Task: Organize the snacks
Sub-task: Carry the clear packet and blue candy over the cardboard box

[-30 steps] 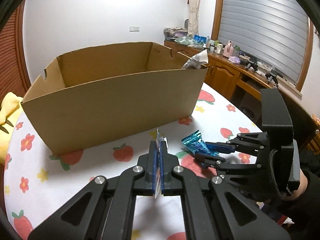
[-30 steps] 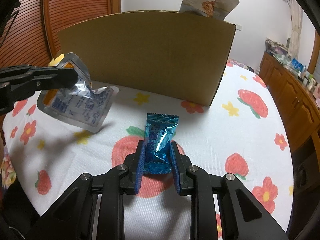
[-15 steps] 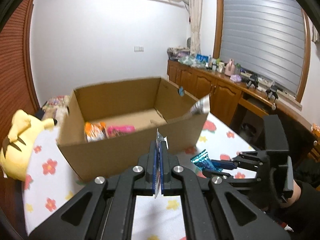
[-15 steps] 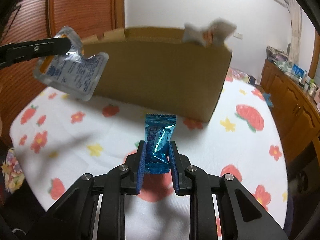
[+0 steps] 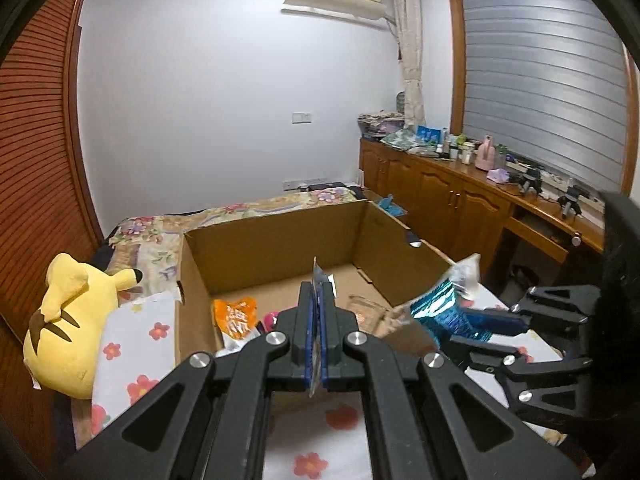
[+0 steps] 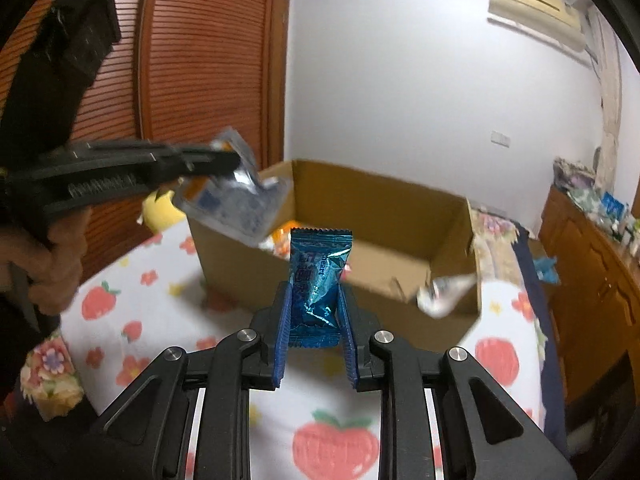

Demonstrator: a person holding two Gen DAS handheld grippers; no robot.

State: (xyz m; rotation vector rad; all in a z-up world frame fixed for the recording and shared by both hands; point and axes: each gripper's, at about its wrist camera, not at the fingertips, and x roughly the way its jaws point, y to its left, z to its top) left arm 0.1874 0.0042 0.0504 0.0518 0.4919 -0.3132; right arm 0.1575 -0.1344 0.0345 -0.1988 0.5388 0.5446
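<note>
1. A blue foil candy packet (image 6: 320, 276) is pinched upright by the right gripper (image 6: 314, 334), above the strawberry-print tablecloth (image 6: 336, 444).
2. A silver snack pouch (image 6: 236, 204) is clamped edge-on by the left gripper (image 5: 316, 344), over the open cardboard box (image 5: 276, 240).
3. An orange packet (image 5: 236, 316) is seen inside the box.

Silver pouch (image 6: 236, 196) motion-blurred — its print unreadable; box (image 5: 280, 240) front wall hidden.

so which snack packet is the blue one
The blue foil packet clamped in the right gripper. The left gripper holds a silver pouch instead, and the orange packet lies inside the cardboard box.
</note>
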